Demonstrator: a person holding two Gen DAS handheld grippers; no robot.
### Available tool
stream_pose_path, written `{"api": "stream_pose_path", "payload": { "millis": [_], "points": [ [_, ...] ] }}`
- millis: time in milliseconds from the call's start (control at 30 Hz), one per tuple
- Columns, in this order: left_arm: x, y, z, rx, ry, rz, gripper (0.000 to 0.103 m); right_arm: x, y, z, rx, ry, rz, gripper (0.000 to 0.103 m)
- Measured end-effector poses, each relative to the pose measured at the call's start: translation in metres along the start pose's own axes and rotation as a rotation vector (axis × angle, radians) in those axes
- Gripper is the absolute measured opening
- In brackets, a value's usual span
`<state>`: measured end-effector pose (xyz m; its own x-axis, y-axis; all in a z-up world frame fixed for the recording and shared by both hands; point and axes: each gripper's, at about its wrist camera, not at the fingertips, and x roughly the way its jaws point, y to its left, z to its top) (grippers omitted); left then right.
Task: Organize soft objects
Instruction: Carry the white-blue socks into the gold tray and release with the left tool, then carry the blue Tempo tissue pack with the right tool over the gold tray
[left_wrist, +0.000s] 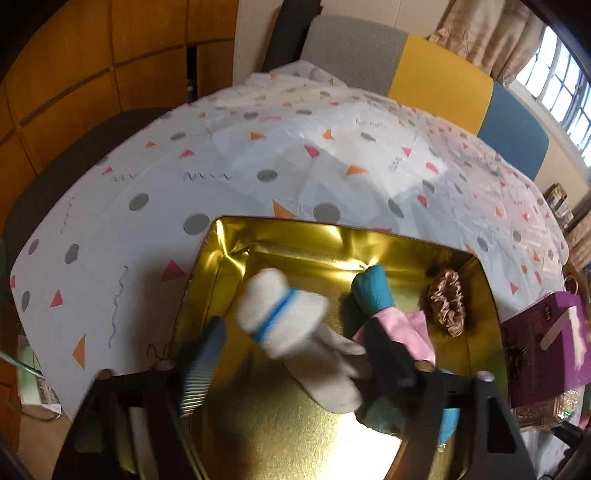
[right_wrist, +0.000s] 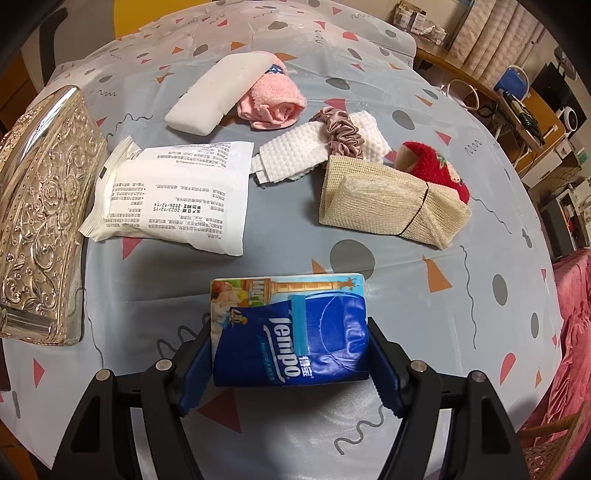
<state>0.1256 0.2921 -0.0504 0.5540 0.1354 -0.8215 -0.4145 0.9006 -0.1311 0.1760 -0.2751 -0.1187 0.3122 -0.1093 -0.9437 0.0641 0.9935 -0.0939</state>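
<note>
In the left wrist view, my left gripper (left_wrist: 295, 354) hangs over an open gold tin (left_wrist: 491, 295), its fingers wide apart. A white sock with blue stripes (left_wrist: 291, 314) is between them, blurred, touching neither finger that I can see. In the tin lie a teal and pink rolled cloth (left_wrist: 373, 295) and a tan scrunchie (left_wrist: 447, 301). In the right wrist view, my right gripper (right_wrist: 291, 354) is shut on a blue Tempo tissue pack (right_wrist: 291, 332), above the table. Beyond it lie a white wipes packet (right_wrist: 173, 195), a white sponge (right_wrist: 218, 96), a pink towel (right_wrist: 273, 107), a white waffle cloth (right_wrist: 295, 155), a mauve scrunchie (right_wrist: 341, 131), a beige mesh bag (right_wrist: 384, 203) and a red strawberry plush (right_wrist: 436, 166).
An embossed silver tin lid (right_wrist: 40, 218) lies at the table's left in the right wrist view. A purple box (left_wrist: 543, 347) sits right of the gold tin. The patterned tablecloth (left_wrist: 258, 166) stretches beyond the tin; chairs (left_wrist: 443, 74) stand at the far edge.
</note>
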Motion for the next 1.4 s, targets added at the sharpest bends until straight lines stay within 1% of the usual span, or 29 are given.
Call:
{"api": "stream_pose_path", "payload": {
  "millis": [133,200,233,300,433,600,700,800,1000,1100,1200,1267,1400],
  "points": [
    [-0.023,-0.005,-0.014,0.038,-0.058,0.045,0.089,0.001,-0.002,0.001,0.006,0.000,0.000,0.075],
    [-0.036,-0.010,-0.027,0.065,-0.090,0.071,0.095,0.001,-0.002,0.001,0.007,-0.001,-0.001,0.075],
    [-0.042,-0.012,-0.033,0.073,-0.106,0.081,0.096,0.001,-0.002,0.001,0.008,-0.001,-0.002,0.075],
    [-0.052,-0.019,-0.048,0.091,-0.132,0.092,0.101,0.001,-0.002,0.001,0.008,-0.002,-0.003,0.075],
    [-0.070,-0.034,-0.076,0.098,-0.178,0.107,0.103,0.001,-0.004,0.001,0.016,-0.005,-0.010,0.075],
    [-0.084,-0.056,-0.106,0.123,-0.224,0.104,0.103,0.000,-0.002,0.000,0.016,-0.015,-0.019,0.075],
    [-0.090,-0.064,-0.119,0.137,-0.249,0.069,0.103,-0.003,-0.001,-0.001,0.020,-0.024,-0.023,0.075],
    [-0.089,-0.070,-0.128,0.141,-0.239,0.053,0.103,-0.008,-0.002,-0.002,0.032,-0.043,-0.021,0.075],
    [-0.086,-0.079,-0.135,0.161,-0.217,0.044,0.103,-0.010,-0.001,-0.004,0.028,-0.039,-0.026,0.075],
    [-0.083,-0.079,-0.137,0.170,-0.199,0.038,0.103,-0.010,-0.004,-0.004,0.045,-0.039,-0.034,0.075],
    [-0.083,-0.078,-0.138,0.175,-0.189,0.020,0.103,-0.013,-0.008,-0.002,0.082,-0.043,-0.010,0.075],
    [-0.084,-0.078,-0.138,0.177,-0.184,0.010,0.103,-0.017,-0.014,-0.002,0.107,-0.060,0.001,0.075],
    [-0.086,-0.076,-0.138,0.183,-0.186,-0.002,0.103,-0.039,-0.022,0.003,0.164,-0.146,0.062,0.075]
  ]
}}
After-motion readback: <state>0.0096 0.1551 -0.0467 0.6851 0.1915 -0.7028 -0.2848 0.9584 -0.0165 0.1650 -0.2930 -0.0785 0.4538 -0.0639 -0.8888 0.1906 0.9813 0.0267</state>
